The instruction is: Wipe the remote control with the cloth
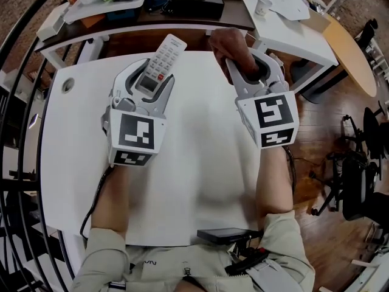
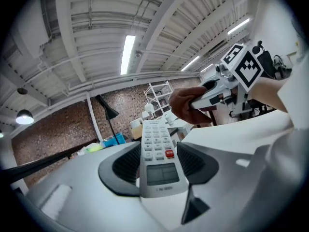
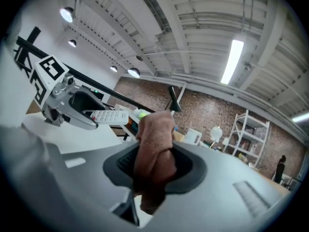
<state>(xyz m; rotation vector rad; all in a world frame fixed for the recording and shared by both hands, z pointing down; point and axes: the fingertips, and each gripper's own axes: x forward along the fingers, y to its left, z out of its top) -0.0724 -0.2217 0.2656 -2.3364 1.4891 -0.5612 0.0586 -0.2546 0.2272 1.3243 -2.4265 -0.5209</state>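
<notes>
While the left gripper (image 1: pixel 149 79) clamps the remote (image 1: pixel 160 62) at upper centre, long axis pointing up the frame, we keep the cloth (image 1: pixel 230 45) pinched in the right gripper (image 1: pixel 246 66) just right of it, not touching; the remote's underside is hidden from us

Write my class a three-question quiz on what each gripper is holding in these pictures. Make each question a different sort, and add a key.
1. Multiple choice: what is between the jaws of the left gripper? A) a cup B) a white remote control C) nothing
2. True or false: the cloth lies spread flat on the white table.
3. Fill the gap: the cloth is bunched and clamped in the ___ gripper.
Key: 1 B. 2 false: it is bunched between jaws, not spread out. 3 right: the right gripper is shut on it.
</notes>
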